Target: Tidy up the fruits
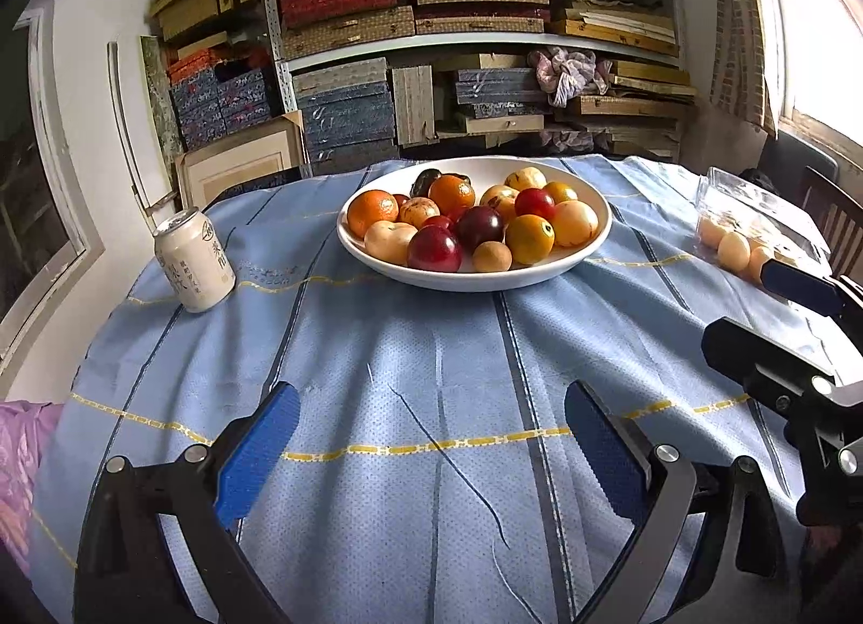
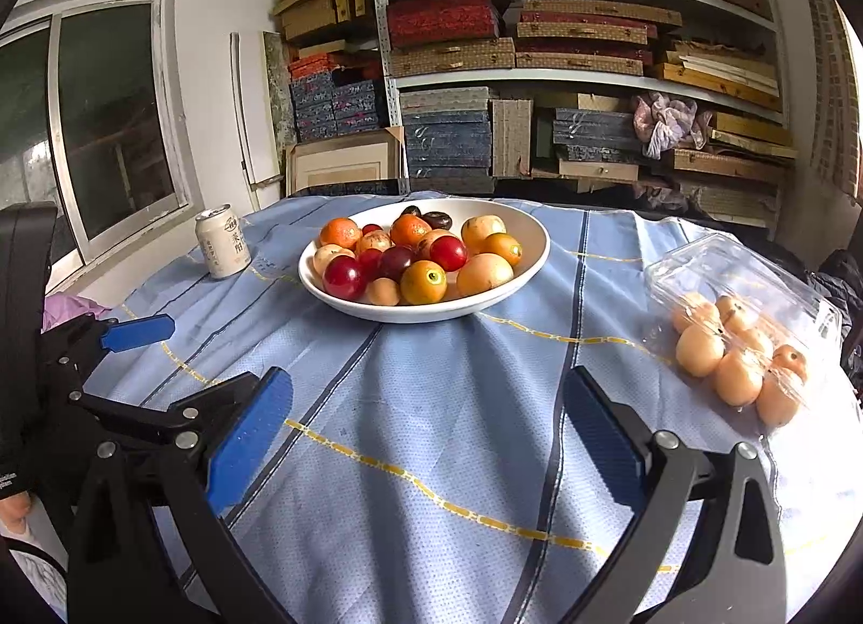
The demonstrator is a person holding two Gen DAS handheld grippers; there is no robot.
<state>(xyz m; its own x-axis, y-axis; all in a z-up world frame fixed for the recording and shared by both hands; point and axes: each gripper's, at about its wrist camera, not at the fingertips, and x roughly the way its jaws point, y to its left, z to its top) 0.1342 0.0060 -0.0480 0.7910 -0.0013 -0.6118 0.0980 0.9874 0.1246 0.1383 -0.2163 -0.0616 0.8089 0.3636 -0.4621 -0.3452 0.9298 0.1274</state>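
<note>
A white bowl (image 1: 539, 273) full of mixed fruit stands at the far middle of the blue cloth; it also shows in the right wrist view (image 2: 518, 230). It holds oranges (image 1: 371, 211), red plums (image 1: 434, 248) and pale yellow fruits (image 1: 575, 223). An open clear plastic box (image 2: 717, 268) with several pale yellow fruits (image 2: 699, 350) lies at the right. My left gripper (image 1: 431, 454) is open and empty above the near cloth. My right gripper (image 2: 426, 448) is open and empty, left of the box.
A white drink can (image 1: 194, 260) stands left of the bowl, and shows in the right wrist view (image 2: 223, 241). Shelves of stacked boxes (image 1: 474, 31) stand behind the table. A dark wooden chair (image 1: 833, 214) is at the far right. A window (image 2: 108, 128) is on the left.
</note>
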